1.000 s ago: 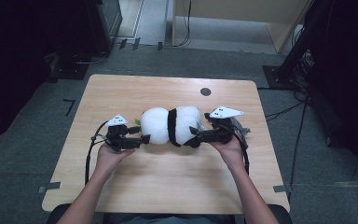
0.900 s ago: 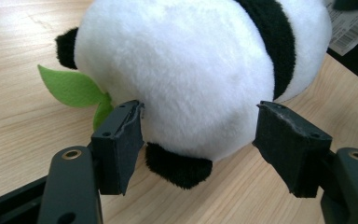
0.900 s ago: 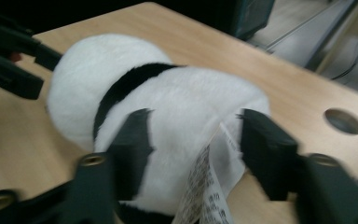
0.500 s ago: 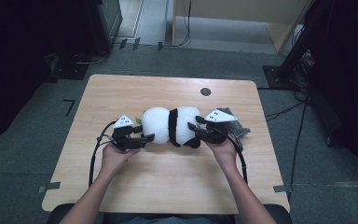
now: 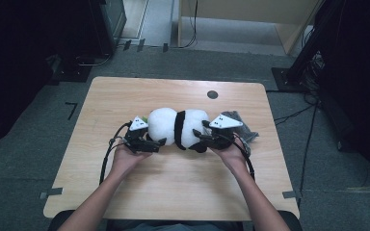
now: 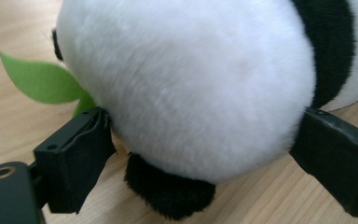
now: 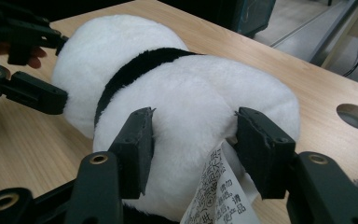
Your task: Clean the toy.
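Observation:
A black-and-white plush panda [image 5: 178, 126] lies on its side across the middle of the wooden table [image 5: 173, 192]. My left gripper [image 5: 157, 140] is at its head end, jaws wide on either side of the white head [image 6: 191, 84]. They have just been opening and only brush the fur. A green felt leaf [image 6: 42, 81] sticks out beside the head. My right gripper [image 5: 200, 136] is at the rear end [image 7: 191, 93]. Its pads dent the fur, though the jaws have just eased open a little. A printed tag [image 7: 214, 191] hangs between them.
A dark grey cloth [image 5: 244, 126] lies on the table just right of my right hand. A round cable hole [image 5: 212, 94] sits near the far edge. Cables trail from both grippers toward the near edge. Dark equipment stands on the floor around the table.
My left hand has slid right, in toward the panda's head. My right gripper's jaws have closed onto the panda's rear. The panda has stayed roughly where it was.

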Demonstrator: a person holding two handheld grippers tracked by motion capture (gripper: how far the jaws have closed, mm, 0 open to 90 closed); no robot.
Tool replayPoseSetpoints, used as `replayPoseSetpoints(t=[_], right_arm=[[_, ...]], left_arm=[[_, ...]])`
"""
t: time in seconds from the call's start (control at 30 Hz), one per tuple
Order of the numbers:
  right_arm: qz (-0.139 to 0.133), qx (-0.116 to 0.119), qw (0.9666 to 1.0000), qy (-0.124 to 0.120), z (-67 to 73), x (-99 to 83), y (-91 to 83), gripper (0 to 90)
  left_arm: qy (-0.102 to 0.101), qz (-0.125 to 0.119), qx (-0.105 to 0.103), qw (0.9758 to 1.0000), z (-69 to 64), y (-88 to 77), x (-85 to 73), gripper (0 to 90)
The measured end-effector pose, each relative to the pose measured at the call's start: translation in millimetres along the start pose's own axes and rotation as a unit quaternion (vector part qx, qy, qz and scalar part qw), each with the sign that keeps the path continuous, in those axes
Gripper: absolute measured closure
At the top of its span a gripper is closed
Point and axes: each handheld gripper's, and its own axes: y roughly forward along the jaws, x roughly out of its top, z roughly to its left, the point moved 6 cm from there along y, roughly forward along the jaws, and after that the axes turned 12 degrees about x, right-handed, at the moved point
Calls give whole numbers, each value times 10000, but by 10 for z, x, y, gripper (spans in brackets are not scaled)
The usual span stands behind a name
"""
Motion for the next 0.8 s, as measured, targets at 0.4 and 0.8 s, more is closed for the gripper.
replayPoseSetpoints(t=[0.4,0.8], right_arm=[[-82,177,9996,181,-54,-3,-18,559],[-238,493,9982,250,-62,2,-64,529]], left_arm=[[261,-249,-121,9993,-18,33,65,273],[-46,-115,-15,9999,-150,-189,-72,421]])
